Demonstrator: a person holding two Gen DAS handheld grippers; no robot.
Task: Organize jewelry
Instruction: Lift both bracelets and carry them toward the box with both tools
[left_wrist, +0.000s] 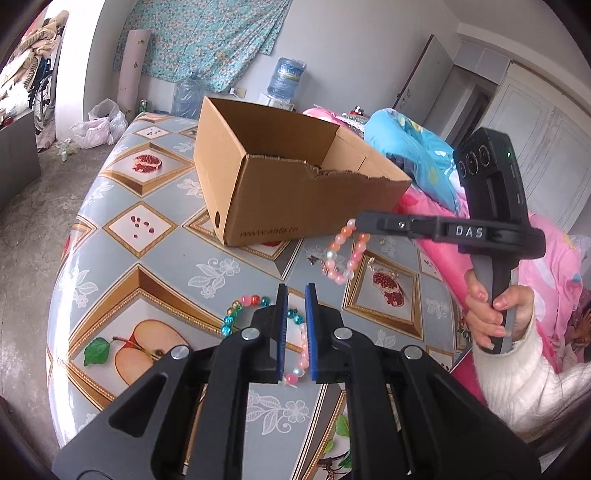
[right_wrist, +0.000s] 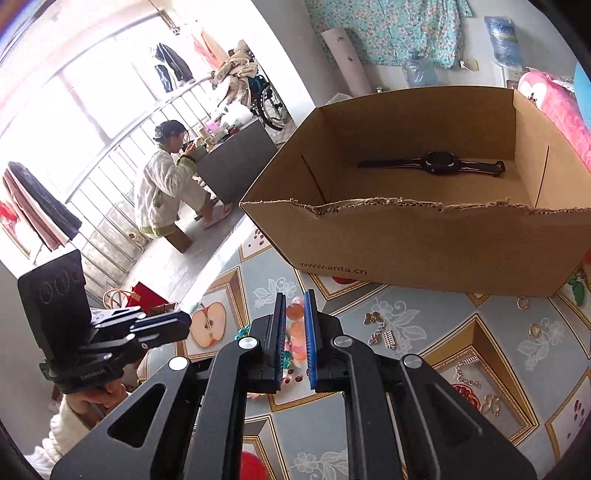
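Left gripper (left_wrist: 295, 295): jaws nearly closed, empty, over multicoloured bracelet (left_wrist: 236, 310) on table (left_wrist: 122, 229). Right gripper (left_wrist: 360, 221): clamped on peach bead bracelet (left_wrist: 345, 254), dangling just short of cardboard box (left_wrist: 280, 184), which lay ahead; watch (right_wrist: 436, 164) inside.

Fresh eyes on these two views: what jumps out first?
The open cardboard box on the patterned table, with a black watch lying inside. Next, the right tongs holding a pink-and-orange bead bracelet in the air beside the box. Below the left tongs, a pink-and-teal bead bracelet lies on the table, and small metal trinkets are scattered near the box.
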